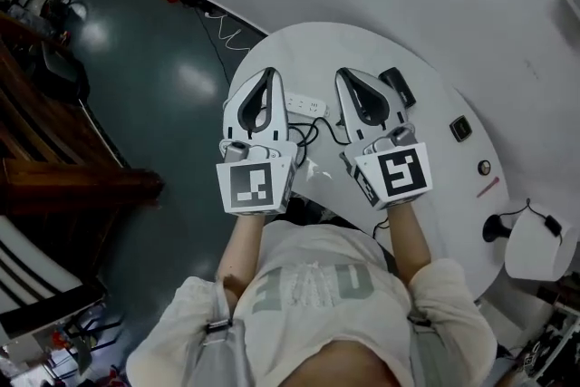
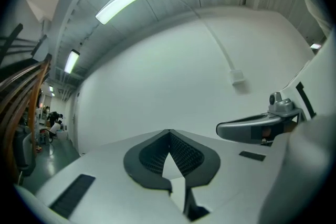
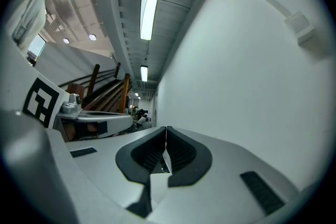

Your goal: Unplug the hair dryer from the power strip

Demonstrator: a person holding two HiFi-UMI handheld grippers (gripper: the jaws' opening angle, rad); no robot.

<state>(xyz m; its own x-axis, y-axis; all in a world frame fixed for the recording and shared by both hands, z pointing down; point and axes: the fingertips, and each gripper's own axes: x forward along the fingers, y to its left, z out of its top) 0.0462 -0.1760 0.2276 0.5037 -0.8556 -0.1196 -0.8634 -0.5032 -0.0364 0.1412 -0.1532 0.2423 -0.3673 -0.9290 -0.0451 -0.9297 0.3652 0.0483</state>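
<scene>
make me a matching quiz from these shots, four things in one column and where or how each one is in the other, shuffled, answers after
Things:
1. white power strip
2. flat black rectangular block
3. thin pink stick
4. left gripper

Places or states:
a. shut, nothing between its jaws
b. near the right rim of the white round table
c. lying flat around the middle of the table
d. right of the power strip in the head view, a little farther back

Pairs: 1-c, 2-d, 3-b, 4-a
</scene>
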